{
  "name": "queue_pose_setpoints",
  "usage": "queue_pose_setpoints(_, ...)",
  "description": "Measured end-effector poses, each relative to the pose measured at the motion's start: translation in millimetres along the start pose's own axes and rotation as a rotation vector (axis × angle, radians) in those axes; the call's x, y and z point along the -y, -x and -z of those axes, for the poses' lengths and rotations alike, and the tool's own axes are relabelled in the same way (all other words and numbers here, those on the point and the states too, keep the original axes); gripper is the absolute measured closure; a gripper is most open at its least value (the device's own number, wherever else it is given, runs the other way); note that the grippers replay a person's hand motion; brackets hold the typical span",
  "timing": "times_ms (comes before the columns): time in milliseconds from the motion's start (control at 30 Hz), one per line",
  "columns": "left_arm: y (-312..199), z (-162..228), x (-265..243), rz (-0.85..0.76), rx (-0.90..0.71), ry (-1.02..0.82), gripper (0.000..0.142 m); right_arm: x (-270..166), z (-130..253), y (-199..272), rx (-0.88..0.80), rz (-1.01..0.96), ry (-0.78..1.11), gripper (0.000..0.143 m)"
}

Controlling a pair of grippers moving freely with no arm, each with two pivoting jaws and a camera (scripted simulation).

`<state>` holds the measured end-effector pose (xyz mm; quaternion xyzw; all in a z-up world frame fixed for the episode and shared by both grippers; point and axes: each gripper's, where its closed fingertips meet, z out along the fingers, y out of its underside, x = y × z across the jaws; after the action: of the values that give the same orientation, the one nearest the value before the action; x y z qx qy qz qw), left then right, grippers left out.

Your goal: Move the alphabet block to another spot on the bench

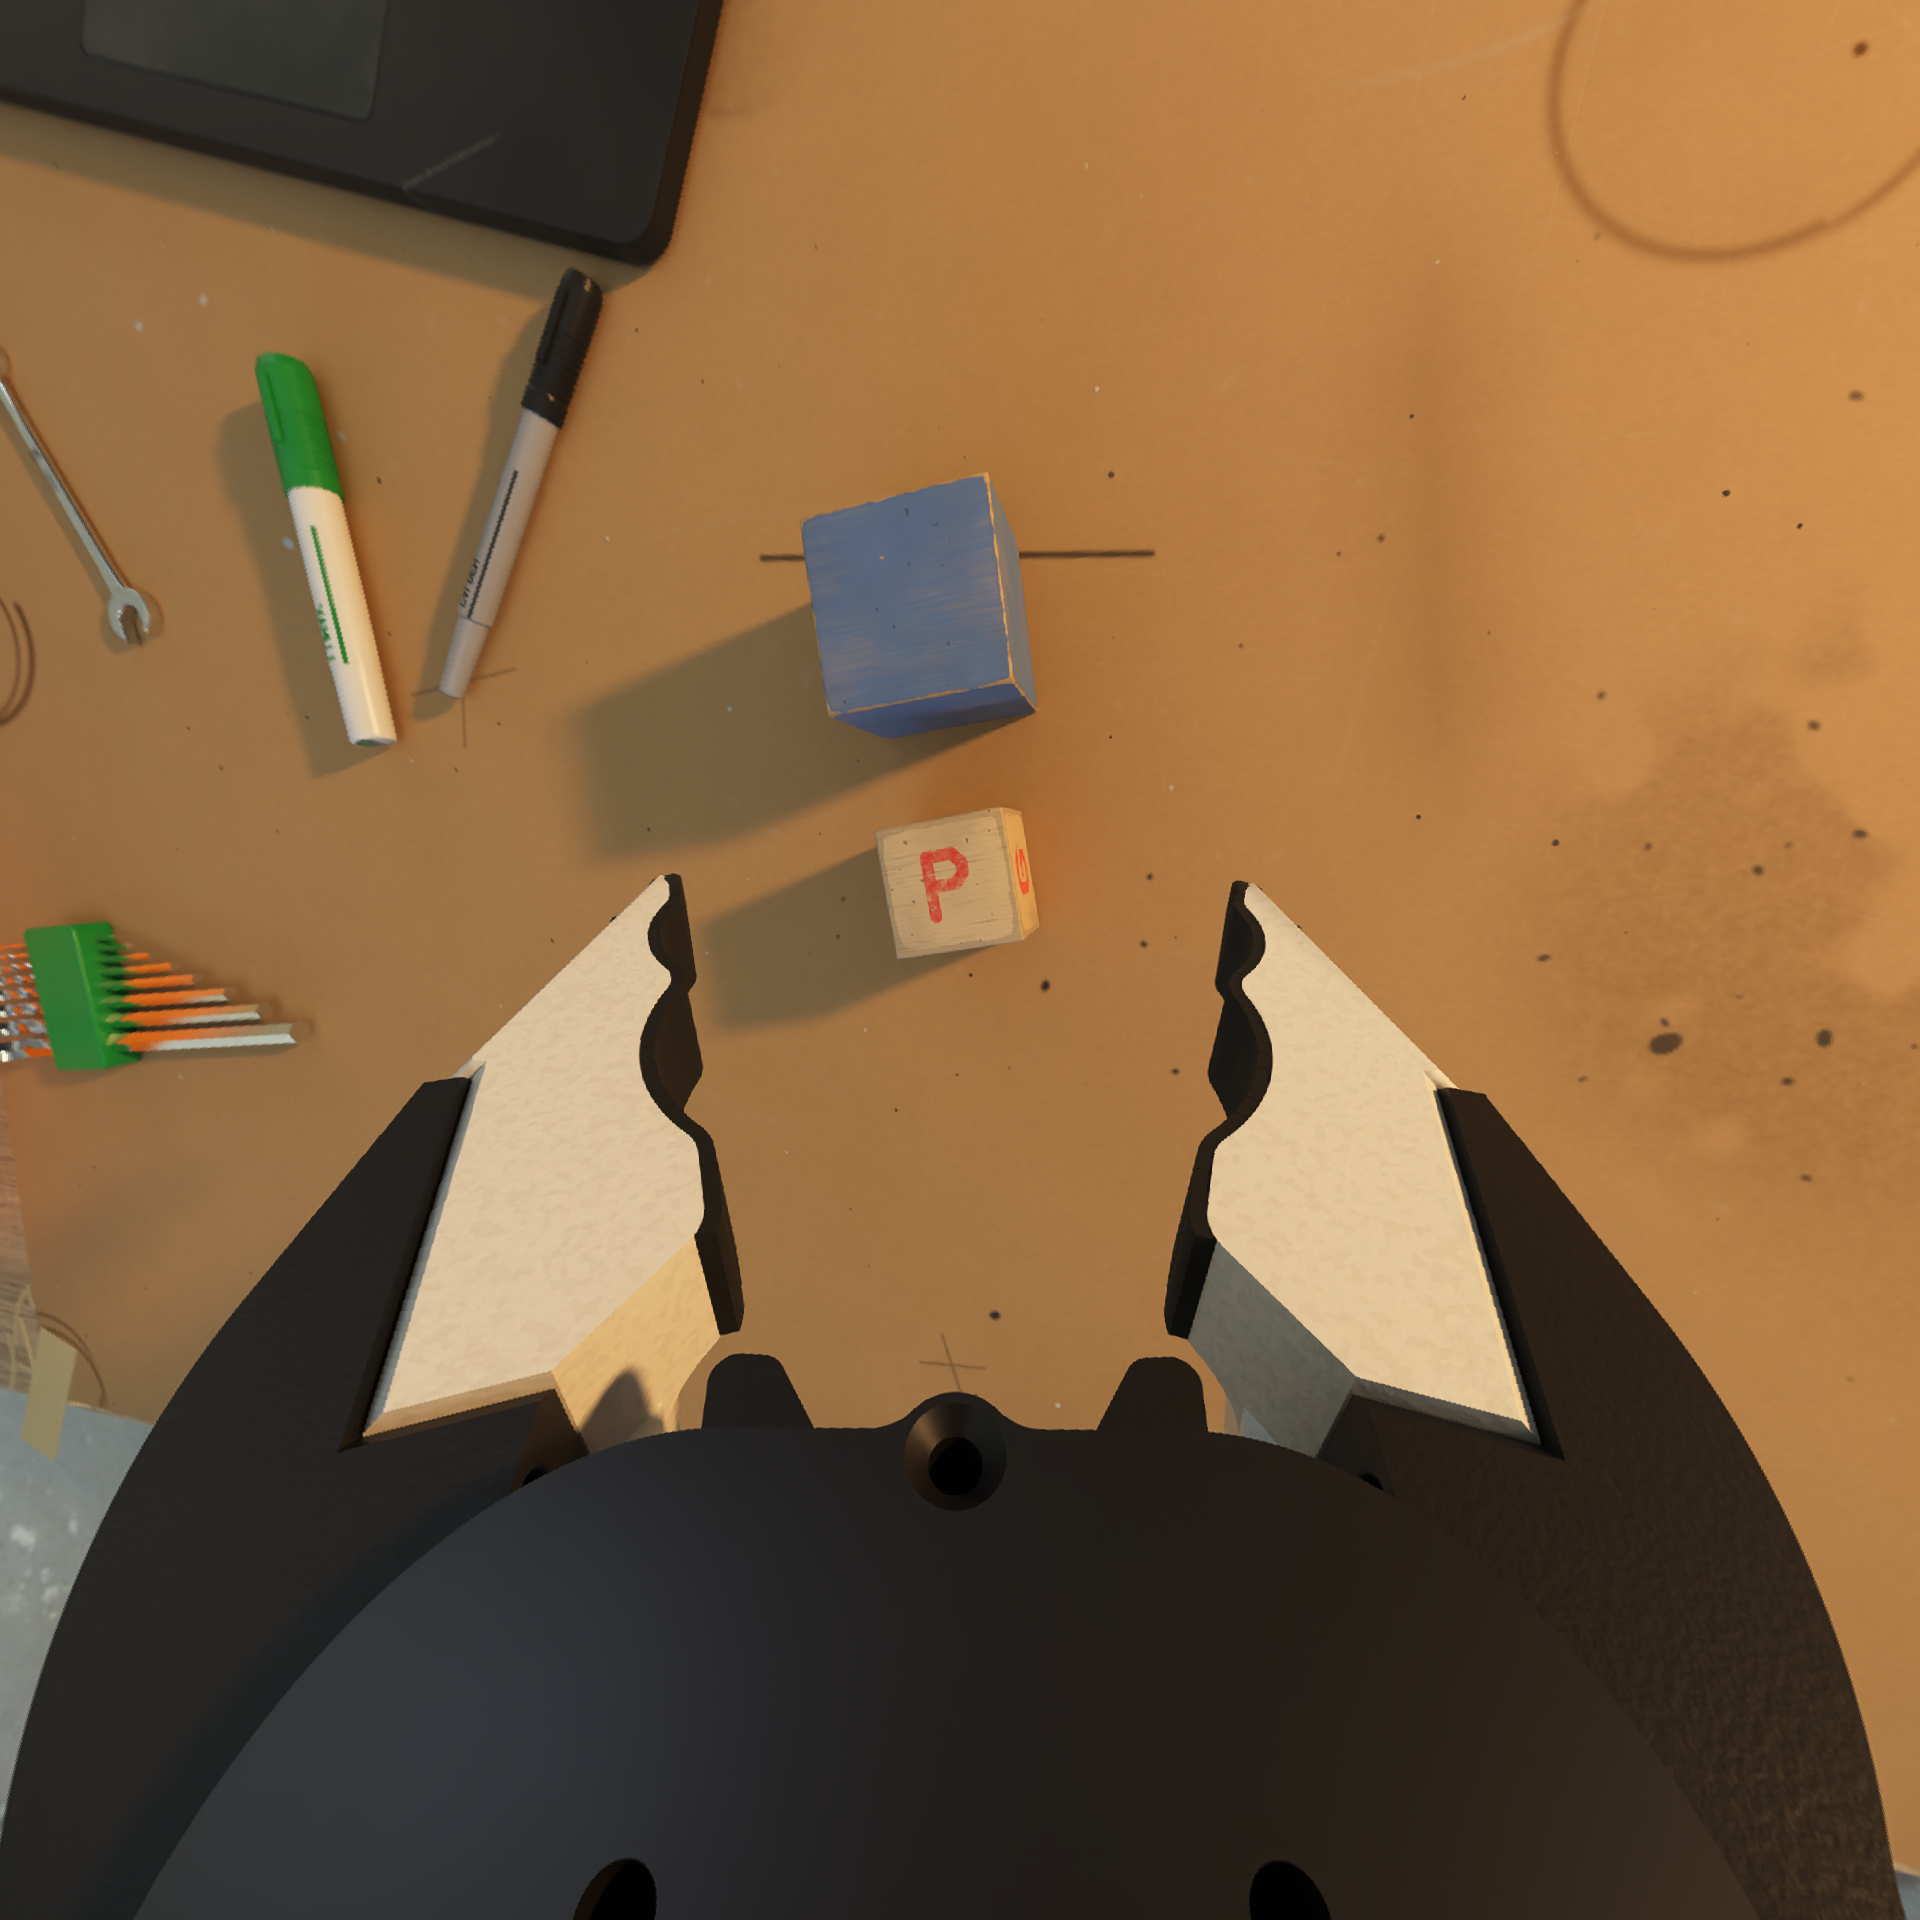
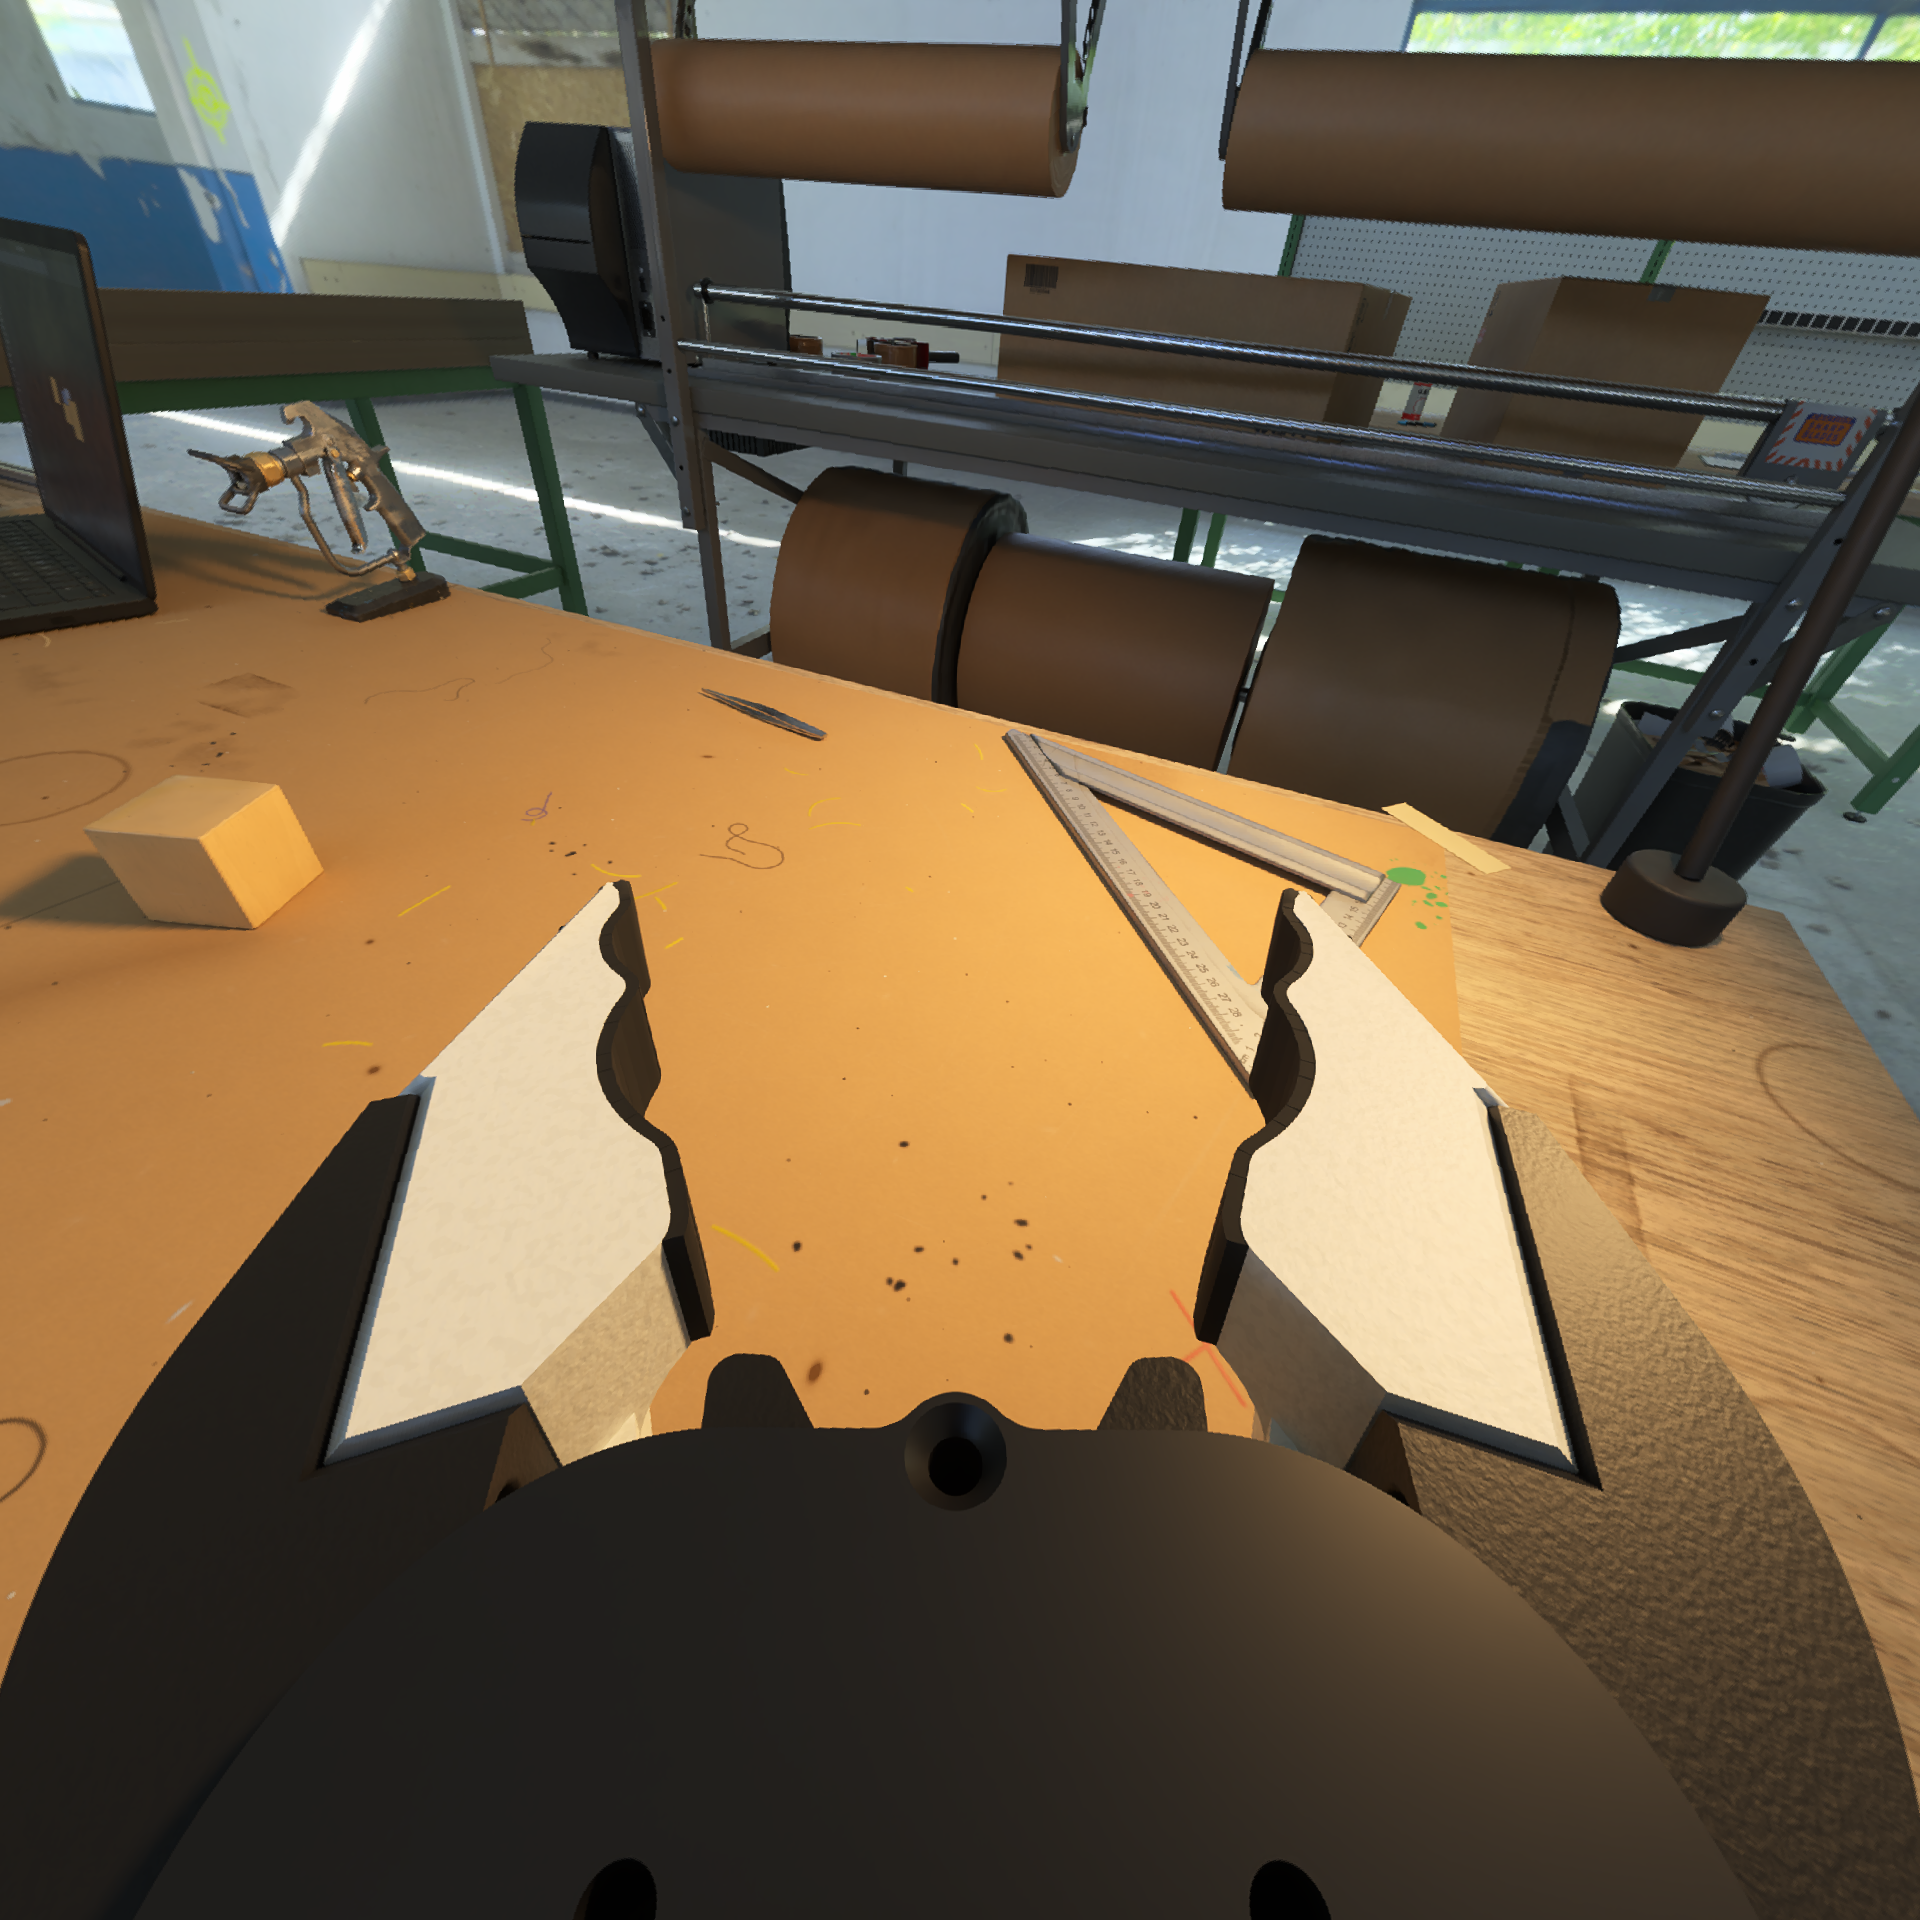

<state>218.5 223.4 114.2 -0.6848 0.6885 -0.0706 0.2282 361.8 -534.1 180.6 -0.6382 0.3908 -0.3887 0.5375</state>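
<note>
Your alphabet block [image 1: 956, 883] sits flat on the bench [image 1: 1351, 727], a pale wooden cube with a red letter on its top face and a red mark on its right side. It lies just ahead of your left claw [image 1: 956, 883], roughly on the line between the two fingertips and slightly beyond them, touching neither. That claw is spread wide and holds nothing; it looks down on the bench from above.

Just past the block, close but apart, stands a larger blue cube [image 1: 920, 603], which covers the middle of a thin dark line drawn on the bench. To the left lie a black marker [image 1: 520, 478] and a green marker [image 1: 322, 551], side by side and apart. Further left is a wrench [image 1: 78, 520]. Below that, near the left edge, lies a green connector [image 1: 83, 997] with orange and silver pins. A laptop [image 1: 416, 104] fills the top left corner.

Your right claw [image 2: 956, 894] is also spread wide and empty, angled over bare bench. Ahead and to its right lies a steel square [image 2: 1143, 883], partly hidden by the right finger. Tweezers [image 2: 764, 714] lie beyond. A plain wooden block [image 2: 203, 852] rests well to the left, and a spray gun [image 2: 322, 499] stands at the far edge.
</note>
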Motion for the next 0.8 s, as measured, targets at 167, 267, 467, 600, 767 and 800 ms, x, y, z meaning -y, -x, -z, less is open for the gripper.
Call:
queue_pose_setpoints(167, 0, -12, -2, 0.058, -0.002, 0.103, 0.052, 0, 2, -4, -0.009, -0.002, 0.000, 0.024)
queue_pose_setpoints(267, -2, -22, -5, 0.105, -0.026, 0.162, 0.054, 0, 3, -7, -0.013, -0.001, -0.002, 0.024)
queue_pose_setpoints(467, -3, -36, -14, 0.133, -0.036, 0.230, 0.060, -1, 7, -13, -0.026, -0.006, 0.001, 0.024)
queue_pose_setpoints(600, -4, -46, -23, 0.150, -0.057, 0.267, 0.064, -1, 8, -15, -0.031, -0.002, 0.002, 0.024)
queue_pose_setpoints(767, -1, -55, -31, 0.167, -0.055, 0.301, 0.066, 0, 10, -16, -0.035, 0.001, 0.001, 0.024)
queue_pose_setpoints(800, 0, -57, -33, 0.170, -0.055, 0.311, 0.067, 0, 10, -16, -0.036, 0.000, 0.002, 0.024)
